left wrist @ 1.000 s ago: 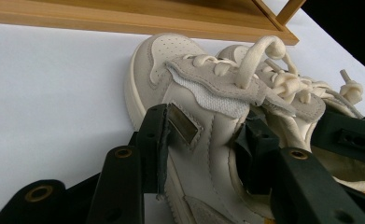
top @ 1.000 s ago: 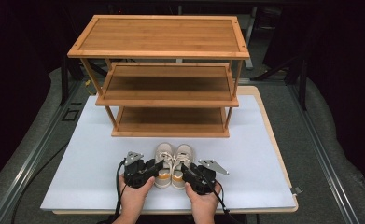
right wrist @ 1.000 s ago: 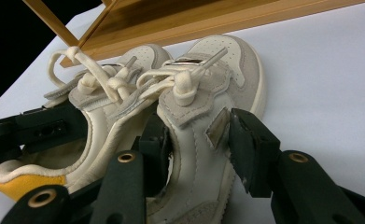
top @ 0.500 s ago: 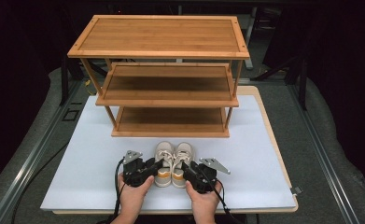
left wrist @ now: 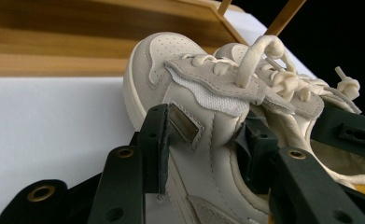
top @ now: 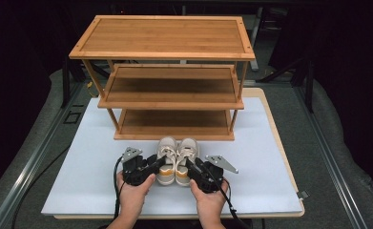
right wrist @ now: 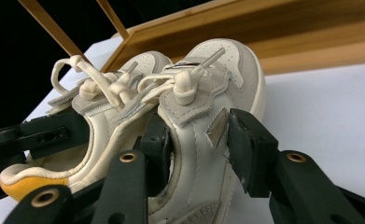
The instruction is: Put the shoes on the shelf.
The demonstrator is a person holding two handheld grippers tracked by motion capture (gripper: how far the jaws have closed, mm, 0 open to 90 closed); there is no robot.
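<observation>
A pair of small cream shoes stands side by side on the white board, toes toward the rack. My left gripper [top: 159, 164] is shut on the outer side wall of the left shoe [top: 166, 160], one jaw outside and one inside the opening. In the left gripper view the left gripper [left wrist: 208, 144] clamps that left shoe [left wrist: 171, 70] below the laces. My right gripper [top: 191, 167] is shut the same way on the right shoe [top: 186, 157]. In the right gripper view the right gripper [right wrist: 201, 149] pinches the right shoe [right wrist: 227, 60].
A three-tier wooden shoe rack [top: 167, 38] stands right behind the shoes on the white board [top: 79, 167]. Its bottom shelf [top: 174, 125] lies just past the toes. Grey table and dark surroundings lie beyond the board's edges.
Both grippers and the pair of shoes have shifted slightly toward the rack; the toes now reach the rack's bottom edge in the high view.
</observation>
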